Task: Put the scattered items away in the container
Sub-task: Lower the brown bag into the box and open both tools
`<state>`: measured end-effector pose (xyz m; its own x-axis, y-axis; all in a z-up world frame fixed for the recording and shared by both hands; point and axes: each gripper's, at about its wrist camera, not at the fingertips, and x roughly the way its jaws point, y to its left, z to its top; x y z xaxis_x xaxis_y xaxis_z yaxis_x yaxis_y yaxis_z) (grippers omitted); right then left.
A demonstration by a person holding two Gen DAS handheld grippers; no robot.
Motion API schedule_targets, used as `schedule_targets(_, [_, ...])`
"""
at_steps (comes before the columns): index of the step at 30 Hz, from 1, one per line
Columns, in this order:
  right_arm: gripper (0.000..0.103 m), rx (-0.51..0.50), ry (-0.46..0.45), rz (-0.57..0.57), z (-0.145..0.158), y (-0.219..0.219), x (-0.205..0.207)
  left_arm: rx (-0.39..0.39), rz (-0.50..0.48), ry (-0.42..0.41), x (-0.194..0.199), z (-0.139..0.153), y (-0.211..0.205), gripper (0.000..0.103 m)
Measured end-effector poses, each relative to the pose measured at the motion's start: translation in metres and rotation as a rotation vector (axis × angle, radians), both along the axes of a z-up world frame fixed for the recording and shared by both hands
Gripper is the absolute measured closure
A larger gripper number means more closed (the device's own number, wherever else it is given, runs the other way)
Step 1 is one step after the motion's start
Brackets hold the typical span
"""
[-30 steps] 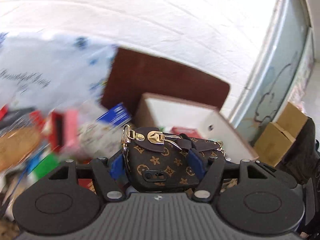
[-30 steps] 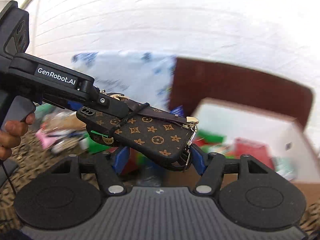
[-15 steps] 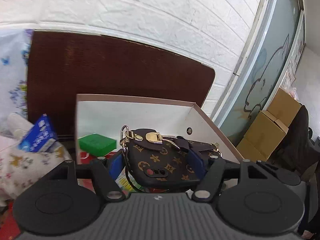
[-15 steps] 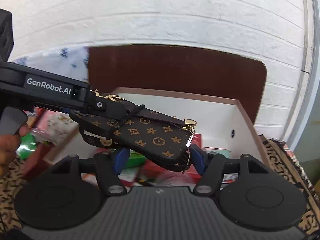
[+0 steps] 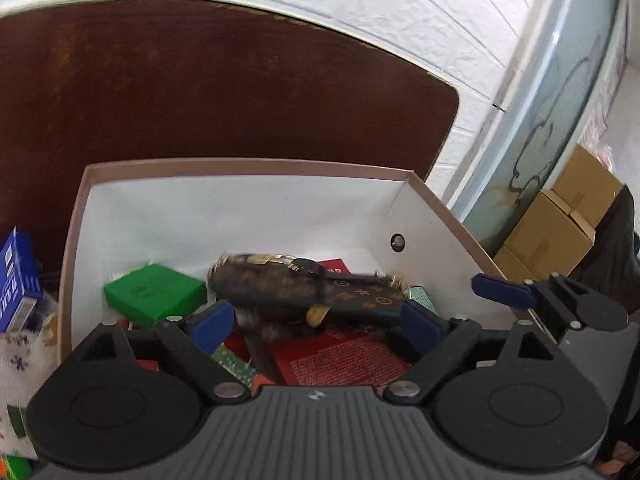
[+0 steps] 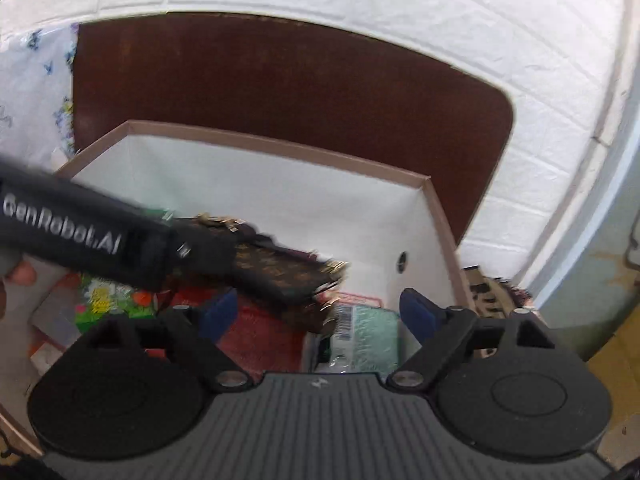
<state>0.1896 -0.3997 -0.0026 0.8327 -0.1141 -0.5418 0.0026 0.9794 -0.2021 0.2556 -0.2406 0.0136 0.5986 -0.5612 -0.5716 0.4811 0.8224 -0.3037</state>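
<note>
Brown monogram pouch [image 5: 316, 292] with gold clasps sits blurred mid-frame in the left wrist view, over the clutter inside the white box [image 5: 240, 208], apparently just let go and dropping or settling; whether it rests yet cannot be told. Left gripper [image 5: 316, 320] fingers are opening, blue pads spread clear of the pouch on both sides, nothing pinched. Right gripper [image 6: 316, 312] fingers are opening too, pads [image 6: 416, 314] wide apart with the pouch's end ahead of them and untouched. In the right wrist view the pouch [image 6: 280, 272] runs from centre toward the left, partly hidden behind the left gripper's black body, with a person's hand [image 6: 16, 280] at the left edge. Box already holds a green box [image 5: 154, 294], a red packet [image 5: 340, 360] and a mint-coloured packet with a barcode [image 6: 360, 332]. Blue carton [image 5: 16, 280] stays outside the box at the left edge, likely a later pick. Handling guess: pouch looks soft-sided coated fabric, light, a bit slick, holds its shape fairly well; metal clasps and strap can snag or swing. Best hold is across the narrow body mid-length, or one gripper at each end, not the loose strap. Not fragile, so a short drop into the box seems fine.
</note>
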Motion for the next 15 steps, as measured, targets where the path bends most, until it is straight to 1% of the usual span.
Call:
schedule_targets(4, [0.017,0.012,0.006,-0.022,0.001,0.003,-0.002,-0.014,0.017,-0.006,-0.002,0.007,0.008,0.010])
schedule_targets(6, [0.014,0.005,0.004,-0.025,0.002,0.003,0.000,-0.019,0.016,-0.007,-0.005,0.012,0.012,0.009])
schedule_targets(7, [0.011,0.001,0.001,-0.027,0.003,0.005,-0.003,-0.019,0.017,-0.011,-0.007,0.015,0.015,0.009])
schedule_targets(10, [0.010,0.000,-0.012,-0.027,0.008,0.009,-0.008,-0.010,0.020,-0.042,-0.019,0.022,0.019,0.008])
schedule_targets(11, [0.007,0.003,-0.020,-0.021,0.011,0.012,-0.012,-0.007,0.023,-0.052,-0.025,0.024,0.021,0.008])
schedule_targets(15, [0.006,0.019,-0.047,-0.014,0.023,0.022,-0.027,-0.009,0.030,-0.086,-0.047,0.031,0.028,0.007])
